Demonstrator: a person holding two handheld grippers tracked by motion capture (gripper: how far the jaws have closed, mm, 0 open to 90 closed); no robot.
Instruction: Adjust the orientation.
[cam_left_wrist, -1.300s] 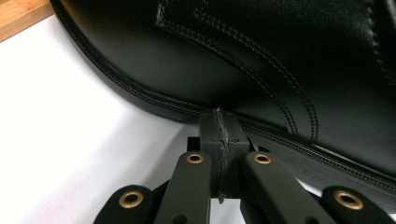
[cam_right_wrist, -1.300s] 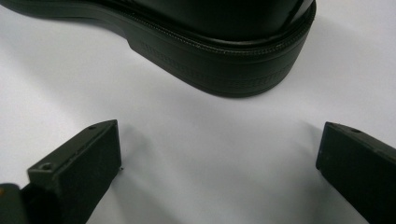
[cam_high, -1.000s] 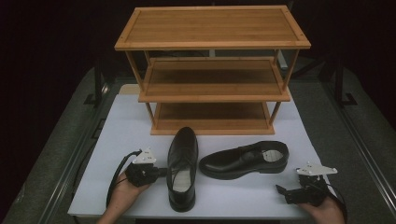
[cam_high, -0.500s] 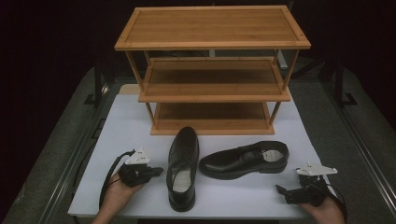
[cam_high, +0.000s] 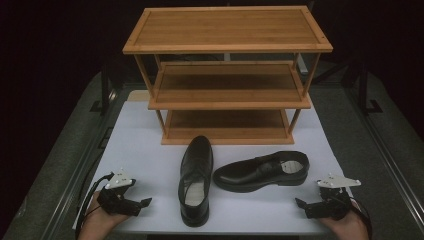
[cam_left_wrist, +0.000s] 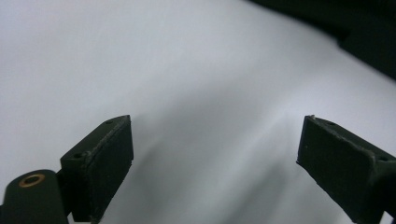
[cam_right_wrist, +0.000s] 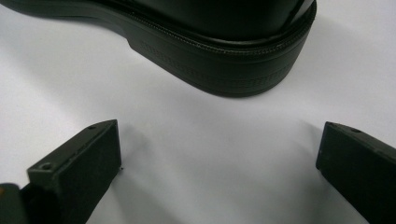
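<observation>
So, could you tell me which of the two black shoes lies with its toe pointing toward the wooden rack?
The left shoe: its toe points at the rack and its heel toward the person. The right shoe lies crosswise, toe leftward, heel to the right.

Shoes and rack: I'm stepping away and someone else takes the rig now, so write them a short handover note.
Left tool: jaws have just been opening, nothing between them, apart from the near shoe.
Right tool: open, empty, facing the heel of the side shoe.
Both shoes lie on the white mat in front of the wooden rack.
Done: neither shoe is on a shelf.
Left: probably grip each shoe and set it on the rack.
</observation>
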